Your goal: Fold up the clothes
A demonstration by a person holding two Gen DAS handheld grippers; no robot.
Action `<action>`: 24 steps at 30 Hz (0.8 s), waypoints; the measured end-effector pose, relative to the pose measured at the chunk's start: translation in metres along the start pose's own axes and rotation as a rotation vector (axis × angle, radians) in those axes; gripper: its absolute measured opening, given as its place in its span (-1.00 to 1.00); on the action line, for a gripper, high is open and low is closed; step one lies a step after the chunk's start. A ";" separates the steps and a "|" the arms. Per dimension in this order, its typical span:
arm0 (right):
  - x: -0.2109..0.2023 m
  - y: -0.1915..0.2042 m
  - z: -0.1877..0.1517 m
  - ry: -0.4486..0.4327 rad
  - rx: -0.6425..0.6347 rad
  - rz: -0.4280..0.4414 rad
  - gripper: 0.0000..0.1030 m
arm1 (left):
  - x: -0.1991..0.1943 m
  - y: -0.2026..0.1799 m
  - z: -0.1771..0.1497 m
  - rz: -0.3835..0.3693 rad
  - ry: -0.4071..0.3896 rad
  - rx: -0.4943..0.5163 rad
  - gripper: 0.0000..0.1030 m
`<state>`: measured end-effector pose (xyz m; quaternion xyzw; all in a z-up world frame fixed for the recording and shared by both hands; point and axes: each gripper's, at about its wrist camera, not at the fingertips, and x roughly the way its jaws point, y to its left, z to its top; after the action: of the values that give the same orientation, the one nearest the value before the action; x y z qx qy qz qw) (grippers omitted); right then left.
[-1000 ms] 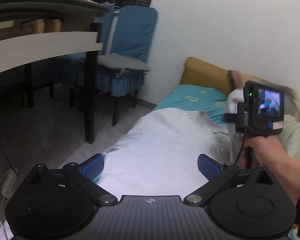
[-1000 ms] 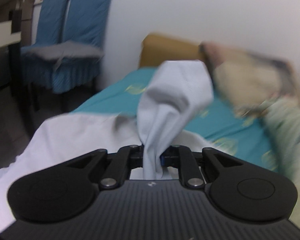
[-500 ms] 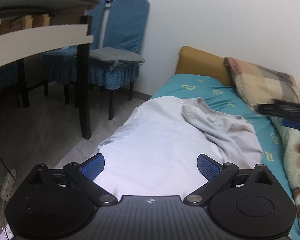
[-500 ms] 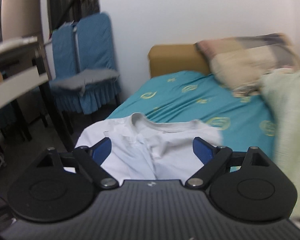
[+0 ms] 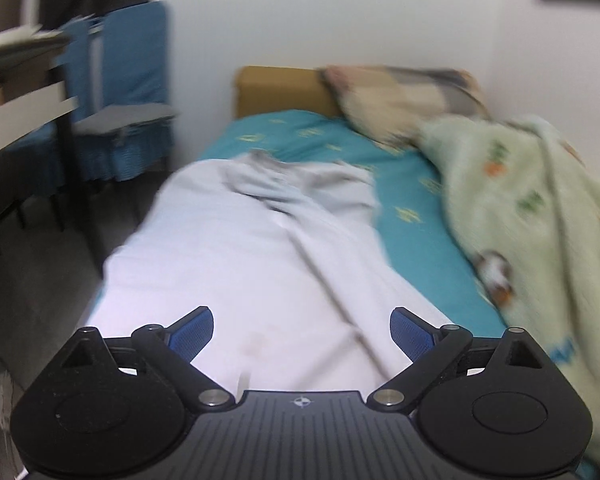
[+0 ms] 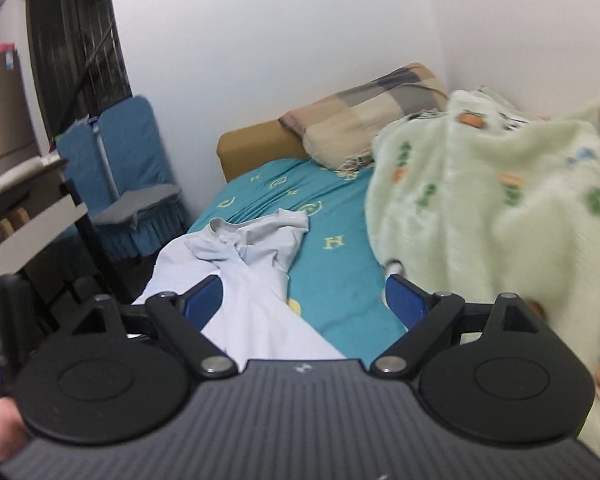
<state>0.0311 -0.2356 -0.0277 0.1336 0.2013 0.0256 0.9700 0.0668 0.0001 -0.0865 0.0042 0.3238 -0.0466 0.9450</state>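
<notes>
Both wrist views look from the foot of the bed (image 5: pixel 420 216) toward its headboard (image 6: pixel 256 148), close above it; the right view sits further right.

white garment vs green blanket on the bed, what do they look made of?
White garment: thin woven or knit fabric, likely cotton, matte; it lies flat with fine creases and a ribbed collar. Green blanket: thick fleece or plush, fuzzy nap and soft bulky folds with printed motifs. Fibre type can't be confirmed.
</notes>
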 end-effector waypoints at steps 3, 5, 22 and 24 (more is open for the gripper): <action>-0.025 -0.020 -0.004 -0.038 0.034 -0.020 0.74 | -0.005 -0.034 -0.015 -0.085 0.049 0.055 0.80; -0.035 -0.036 0.000 -0.078 0.085 -0.032 0.74 | -0.002 -0.059 -0.025 -0.143 0.089 0.097 0.76; -0.012 -0.115 -0.011 -0.072 0.323 -0.152 0.74 | 0.073 -0.184 -0.079 -0.245 0.206 0.251 -0.81; -0.008 -0.117 -0.013 -0.056 0.330 -0.157 0.74 | 0.060 -0.167 -0.068 -0.261 0.205 0.190 -0.85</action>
<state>0.0184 -0.3455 -0.0675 0.2756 0.1856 -0.0871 0.9392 0.0571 -0.1684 -0.1730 0.0560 0.4106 -0.1981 0.8883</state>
